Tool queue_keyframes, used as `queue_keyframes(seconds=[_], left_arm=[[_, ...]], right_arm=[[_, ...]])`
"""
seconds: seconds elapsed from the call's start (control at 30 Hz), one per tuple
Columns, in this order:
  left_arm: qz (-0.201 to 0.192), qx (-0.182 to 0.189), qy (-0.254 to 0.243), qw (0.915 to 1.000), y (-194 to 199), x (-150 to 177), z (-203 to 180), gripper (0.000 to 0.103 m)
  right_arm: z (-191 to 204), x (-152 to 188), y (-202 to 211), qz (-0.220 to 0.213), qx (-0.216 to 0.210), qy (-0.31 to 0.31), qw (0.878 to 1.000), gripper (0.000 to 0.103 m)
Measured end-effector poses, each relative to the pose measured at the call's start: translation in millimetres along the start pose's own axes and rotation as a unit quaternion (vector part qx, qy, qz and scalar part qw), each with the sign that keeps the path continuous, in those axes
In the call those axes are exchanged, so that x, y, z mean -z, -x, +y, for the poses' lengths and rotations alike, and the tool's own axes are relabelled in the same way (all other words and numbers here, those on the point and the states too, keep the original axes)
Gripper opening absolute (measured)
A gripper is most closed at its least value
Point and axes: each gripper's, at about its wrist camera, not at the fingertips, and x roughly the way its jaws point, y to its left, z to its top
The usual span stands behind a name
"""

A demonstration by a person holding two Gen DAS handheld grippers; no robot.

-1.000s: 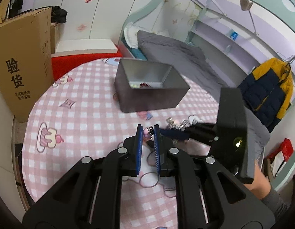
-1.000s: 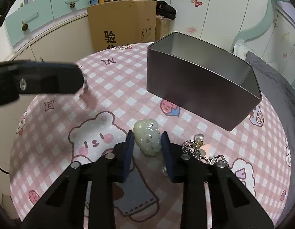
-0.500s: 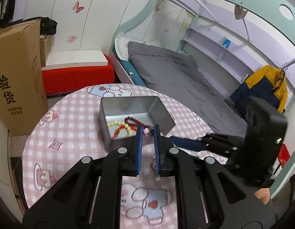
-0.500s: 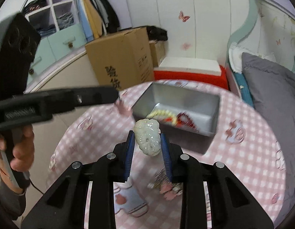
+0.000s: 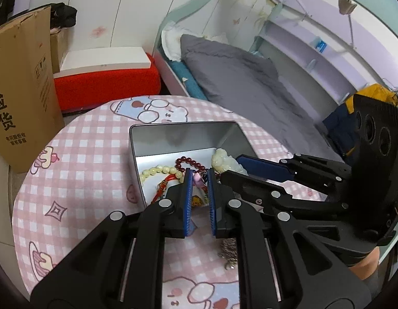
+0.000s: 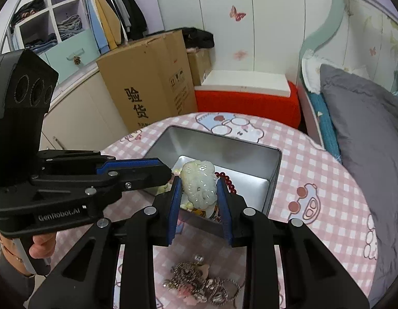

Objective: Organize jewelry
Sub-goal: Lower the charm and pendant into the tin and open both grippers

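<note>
Left wrist view: the left gripper (image 5: 199, 177), clenched on a pink charm (image 5: 198, 179), now hangs over the tin (image 5: 184, 131), nearer than before. At 2 o'clock the right gripper (image 6: 199, 189) grips the jade pendant (image 6: 200, 184) above the tin's beads (image 5: 160, 171); chains (image 6: 199, 283) stay on the table (image 6: 314, 180).

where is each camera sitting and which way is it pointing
Left wrist: sits on the left gripper, looking along its fingers down into the metal tin; a small pink trinket is pinched between them, and the right gripper shows at right.
Right wrist: sits on the right gripper, which holds a pale carved pendant over the tin; the left gripper crosses at left, with a hand below.
Shared: tin, pendant, cardboard box.
</note>
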Motion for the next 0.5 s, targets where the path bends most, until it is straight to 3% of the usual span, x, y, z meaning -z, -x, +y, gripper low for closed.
queue_keyframes(seconds=[0.5], left_arm=[[0.019,-0.016,0.011,0.9996,-20.0,-2.0,5.6,0.012]], right_arm=[[-16.6,-3.9,-25.2,0.039,-0.011,-0.019,0.999,0.026]])
